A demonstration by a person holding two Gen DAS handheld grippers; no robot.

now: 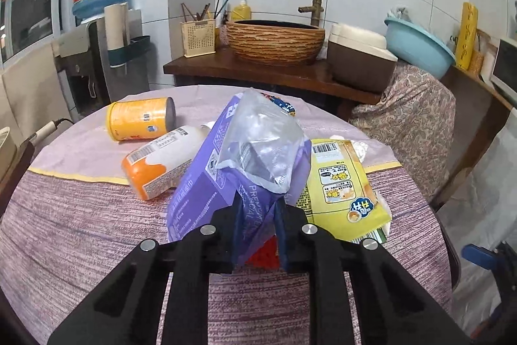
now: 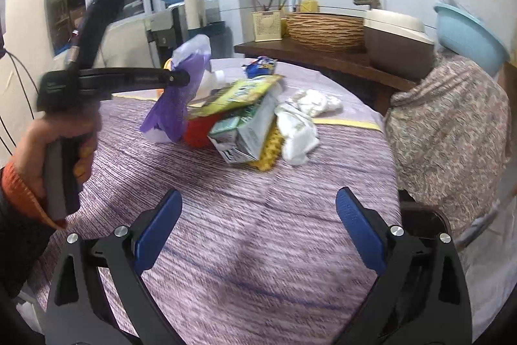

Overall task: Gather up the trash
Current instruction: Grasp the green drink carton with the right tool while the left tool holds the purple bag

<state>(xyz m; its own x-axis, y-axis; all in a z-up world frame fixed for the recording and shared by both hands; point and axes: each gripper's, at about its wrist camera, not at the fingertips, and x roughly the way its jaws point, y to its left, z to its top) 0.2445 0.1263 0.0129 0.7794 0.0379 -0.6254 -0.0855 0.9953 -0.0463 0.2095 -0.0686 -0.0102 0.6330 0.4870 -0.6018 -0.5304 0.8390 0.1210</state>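
Across the lower two-thirds of both views: round table (image 1: 80, 231), covered in a striped purple cloth, pale strip at its far side.

Centre of the left wrist view: purple plastic wrapper (image 1: 206, 183), clear at the top, lifted upright; left gripper (image 1: 257, 235) clamped on its lower edge, pads pressing the film. The right wrist view shows the same grip at centre left, a hand (image 2: 61, 138) on the handle.

Right of the wrapper: yellow snack packet (image 1: 342, 183), flat, barcode up.

Left of the wrapper: orange-and-white bottle (image 1: 161, 160), on its side; behind it, yellow can (image 1: 139, 118), on its side.

Centre right, right wrist view: crumpled white tissues (image 2: 300, 125), beside a green-and-white carton (image 2: 245, 131).

Bottom, right wrist view: right gripper (image 2: 258, 228), jaws spread wide, nothing between the blue pads.
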